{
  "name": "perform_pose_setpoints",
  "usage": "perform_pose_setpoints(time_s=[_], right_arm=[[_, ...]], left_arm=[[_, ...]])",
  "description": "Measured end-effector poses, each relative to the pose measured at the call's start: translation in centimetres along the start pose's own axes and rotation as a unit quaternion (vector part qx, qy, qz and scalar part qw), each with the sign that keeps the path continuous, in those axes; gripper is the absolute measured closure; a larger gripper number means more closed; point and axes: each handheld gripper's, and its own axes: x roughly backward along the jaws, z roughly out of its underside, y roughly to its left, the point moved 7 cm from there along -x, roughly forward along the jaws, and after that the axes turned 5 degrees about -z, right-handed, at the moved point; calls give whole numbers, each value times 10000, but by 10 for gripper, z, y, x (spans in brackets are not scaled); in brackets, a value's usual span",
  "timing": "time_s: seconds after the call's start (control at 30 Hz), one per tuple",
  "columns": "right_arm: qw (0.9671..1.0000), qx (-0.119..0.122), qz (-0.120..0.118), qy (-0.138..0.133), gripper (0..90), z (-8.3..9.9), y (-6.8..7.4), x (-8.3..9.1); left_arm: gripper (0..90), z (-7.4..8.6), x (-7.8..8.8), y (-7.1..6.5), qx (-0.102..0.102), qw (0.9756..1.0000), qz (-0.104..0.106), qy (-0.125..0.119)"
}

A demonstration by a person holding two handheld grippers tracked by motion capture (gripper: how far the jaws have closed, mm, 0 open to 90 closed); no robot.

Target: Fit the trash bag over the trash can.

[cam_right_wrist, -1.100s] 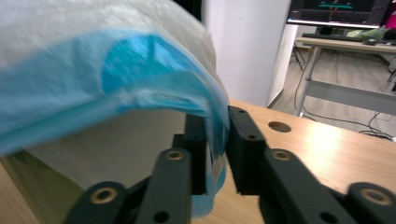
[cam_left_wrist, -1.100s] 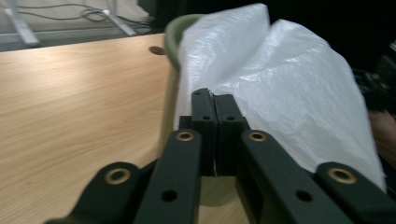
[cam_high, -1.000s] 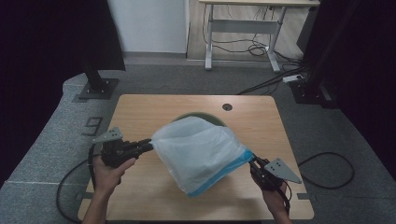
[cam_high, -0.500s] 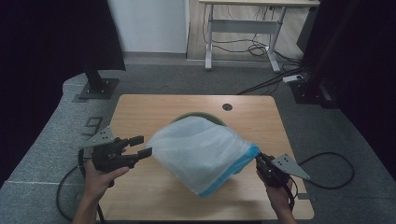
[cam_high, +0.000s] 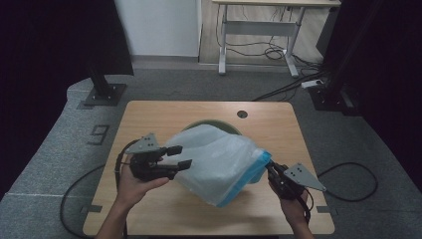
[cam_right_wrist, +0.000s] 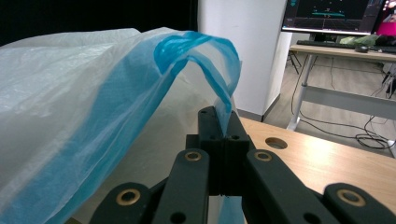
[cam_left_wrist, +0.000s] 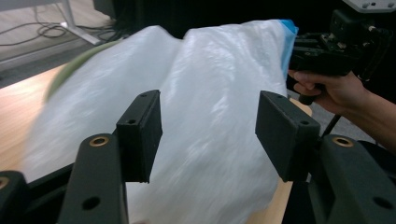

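Note:
A white translucent plastic bag [cam_high: 219,159] with a blue hem [cam_high: 249,174] is draped over a green round container [cam_high: 204,123] at the table's middle. My right gripper [cam_high: 268,168] is shut on the blue hem [cam_right_wrist: 205,60] at the bag's right corner, and the film runs down between its jaws [cam_right_wrist: 223,126]. My left gripper [cam_high: 183,156] is at the bag's left side with jaws that have just been opening. The white film [cam_left_wrist: 210,70] lies ahead of its fingertips [cam_left_wrist: 208,135] and nothing is pressed between its pads. A green rim [cam_left_wrist: 70,70] shows blurred at the left.
The wooden table [cam_high: 164,112] has a cable hole [cam_high: 242,114] at the back right. Cables trail off both sides onto grey carpet. A white desk [cam_high: 268,20] and a black stand base [cam_high: 102,94] sit behind the table.
My left gripper let go of the bag's left edge, opened and drew back, then moved right and up against the bag's side. The right gripper kept its hold.

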Motion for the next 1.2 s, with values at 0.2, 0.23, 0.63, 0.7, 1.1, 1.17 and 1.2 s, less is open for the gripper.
perform_pose_setpoints(time_s=[0.2,0.23,0.63,0.7,1.1,1.17,1.2], right_arm=[[10000,81,-33,-47,884,-6,5,0],[9999,93,-47,-60,884,-7,6,0],[9994,211,-227,-162,884,-15,20,0],[9993,201,-243,-175,883,-16,21,1],[9991,224,-263,-230,883,-18,23,5],[9992,222,-255,-231,883,-18,22,6],[9992,217,-251,-231,883,-17,22,6]], left_arm=[[398,-10,-20,-13,-86,9998,139,132],[397,-11,-23,-15,-78,9997,170,164],[388,-4,-57,-16,23,9984,173,538],[415,-1,-61,-15,37,9982,149,583],[454,13,-68,-13,37,9987,34,505],[410,14,-68,-15,-14,9987,72,503],[371,15,-68,-18,-34,9985,129,531]])
